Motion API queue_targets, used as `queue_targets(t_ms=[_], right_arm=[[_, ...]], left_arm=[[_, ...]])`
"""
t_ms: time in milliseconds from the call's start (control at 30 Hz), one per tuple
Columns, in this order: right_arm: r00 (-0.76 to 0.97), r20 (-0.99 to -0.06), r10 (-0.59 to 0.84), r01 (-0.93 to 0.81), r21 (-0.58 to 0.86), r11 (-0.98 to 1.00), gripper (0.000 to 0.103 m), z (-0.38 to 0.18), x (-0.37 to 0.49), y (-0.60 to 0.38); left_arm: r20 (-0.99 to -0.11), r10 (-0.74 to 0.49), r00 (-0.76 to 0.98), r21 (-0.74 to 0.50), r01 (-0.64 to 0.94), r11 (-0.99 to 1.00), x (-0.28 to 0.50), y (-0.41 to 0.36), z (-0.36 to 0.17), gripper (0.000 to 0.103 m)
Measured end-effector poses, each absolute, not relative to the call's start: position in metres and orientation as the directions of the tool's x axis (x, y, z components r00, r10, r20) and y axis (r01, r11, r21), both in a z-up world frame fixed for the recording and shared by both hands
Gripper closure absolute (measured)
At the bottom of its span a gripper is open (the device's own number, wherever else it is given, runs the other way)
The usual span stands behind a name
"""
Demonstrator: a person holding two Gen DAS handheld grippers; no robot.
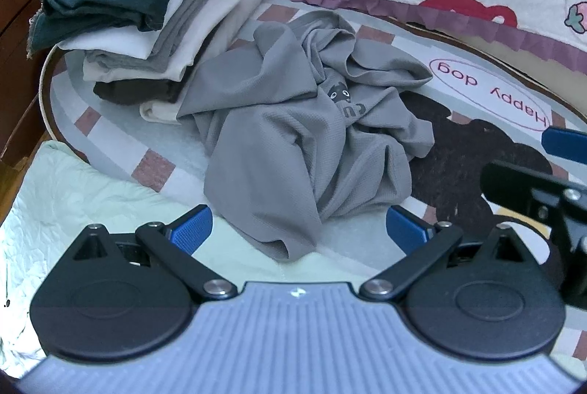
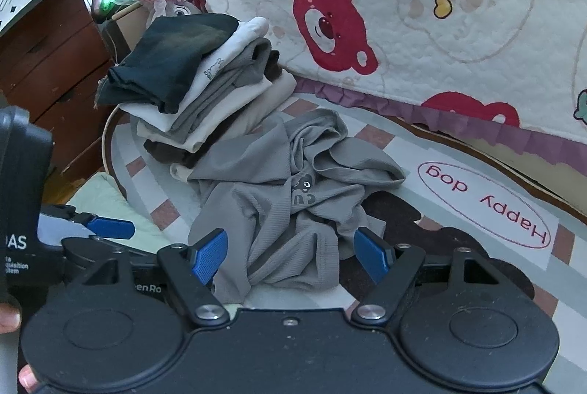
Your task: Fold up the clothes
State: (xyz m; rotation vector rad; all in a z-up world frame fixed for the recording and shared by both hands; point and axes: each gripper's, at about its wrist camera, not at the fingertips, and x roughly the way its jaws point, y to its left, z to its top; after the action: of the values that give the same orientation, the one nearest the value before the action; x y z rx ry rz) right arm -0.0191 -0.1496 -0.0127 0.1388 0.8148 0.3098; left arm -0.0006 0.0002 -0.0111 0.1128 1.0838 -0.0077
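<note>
A crumpled grey garment (image 1: 293, 137) is lying in a loose heap on the rug (image 1: 488, 93), a printed mat with a dark dog shape and the words "Happy dog" near its far edge. The garment's near hem is spilling over the rug's near edge onto a pale green pad (image 1: 91, 203). Just beside it, toward the rug's far left corner, a stack of folded clothes (image 1: 146, 12) is sitting, topped by a dark teal piece; the grey garment is touching the foot of that stack. A bear-print quilt (image 2: 422, 8) is hanging along the rug's far edge.

The left gripper (image 1: 299, 232) is hovering over the garment's near hem with its blue fingers spread wide, holding nothing. The right gripper (image 2: 290, 251) is likewise gaping wide and empty, its fingers straddling the garment's near folds without pinching them.
</note>
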Motion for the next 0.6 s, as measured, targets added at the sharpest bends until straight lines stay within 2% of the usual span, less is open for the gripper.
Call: queue_targets(t_ms=[300, 600], right_arm=[[0.674, -0.653, 0.344, -0.229, 0.258, 0.939, 0.023, -0.0092, -0.0216, -0.1528], [0.679, -0.661, 0.319, -0.241, 0.21, 0.948, 0.022, -0.0122, -0.0209, -0.1464]], left_arm=[[-0.884, 0.046, 0.465, 0.087, 0.065, 0.994, -0.0001, 0.0012, -0.0104, 0.0], [-0.885, 0.045, 0.463, 0.088, 0.071, 0.994, -0.0013, -0.0004, -0.0113, 0.0]])
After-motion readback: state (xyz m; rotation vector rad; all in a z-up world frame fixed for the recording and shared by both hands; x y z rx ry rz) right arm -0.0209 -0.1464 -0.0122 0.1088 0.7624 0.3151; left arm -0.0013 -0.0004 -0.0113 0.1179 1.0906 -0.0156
